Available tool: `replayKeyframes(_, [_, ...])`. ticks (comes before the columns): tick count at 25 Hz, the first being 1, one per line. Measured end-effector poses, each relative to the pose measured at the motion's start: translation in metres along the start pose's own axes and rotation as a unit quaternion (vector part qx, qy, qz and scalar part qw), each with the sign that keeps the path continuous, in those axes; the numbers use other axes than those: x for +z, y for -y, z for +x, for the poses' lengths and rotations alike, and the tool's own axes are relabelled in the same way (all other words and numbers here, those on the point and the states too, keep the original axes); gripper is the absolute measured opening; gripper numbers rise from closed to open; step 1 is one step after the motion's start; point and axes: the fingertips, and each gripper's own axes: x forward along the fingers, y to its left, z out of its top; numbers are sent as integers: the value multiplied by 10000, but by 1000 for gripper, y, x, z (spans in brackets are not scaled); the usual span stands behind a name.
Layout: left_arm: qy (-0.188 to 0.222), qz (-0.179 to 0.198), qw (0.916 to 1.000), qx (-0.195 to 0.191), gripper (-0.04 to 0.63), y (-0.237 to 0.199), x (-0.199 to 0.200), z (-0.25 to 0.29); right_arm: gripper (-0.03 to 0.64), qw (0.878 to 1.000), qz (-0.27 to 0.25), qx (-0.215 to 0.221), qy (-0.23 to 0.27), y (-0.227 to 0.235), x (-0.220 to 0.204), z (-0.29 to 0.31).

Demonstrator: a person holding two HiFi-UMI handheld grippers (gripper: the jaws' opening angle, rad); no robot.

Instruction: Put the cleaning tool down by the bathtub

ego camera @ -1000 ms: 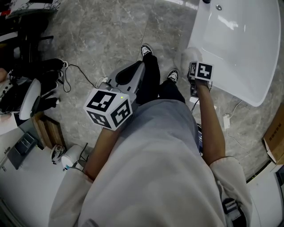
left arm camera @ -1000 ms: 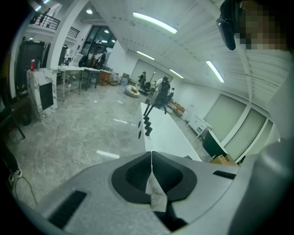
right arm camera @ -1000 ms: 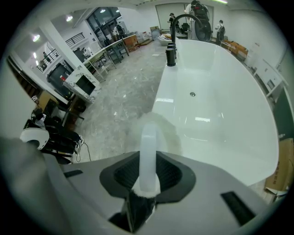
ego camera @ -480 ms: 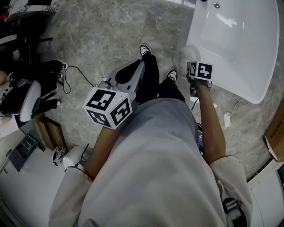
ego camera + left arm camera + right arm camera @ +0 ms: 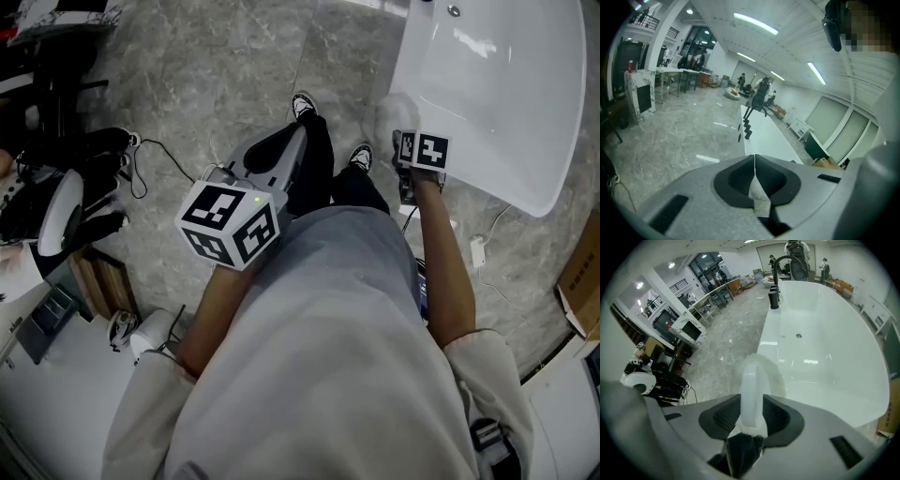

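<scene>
Left tongs (image 5: 754, 161) are pinched shut on nothing, sitting mid-frame in the head view. Right tongs (image 5: 752, 420) have just been opening, so the pads sit clear of the white cleaning tool (image 5: 752, 385) standing between them. The tool's fuzzy end is right at the bathtub (image 5: 825, 348) rim, upper right of centre in the head view.

The head view looks steeply down, bathtub (image 5: 506, 94) at one o'clock; both gripper views, nearer, share that bathtub.

On the right gripper (image 5: 752, 404), jaws have just been opening, white cleaning tool (image 5: 752, 380) between them; bathtub (image 5: 820, 333) beyond.
</scene>
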Motion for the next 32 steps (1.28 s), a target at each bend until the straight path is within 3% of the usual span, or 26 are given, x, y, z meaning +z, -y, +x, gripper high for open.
replayKeyframes(9, [72,-113,9999,-61,9,7,-3,-2,132,9999,-8,134,106,-2,-3,-11])
replayKeyframes(32, [108,65,9997,-208,9,38,-10,5,132,9975,5,480,522,-1,-2,-50])
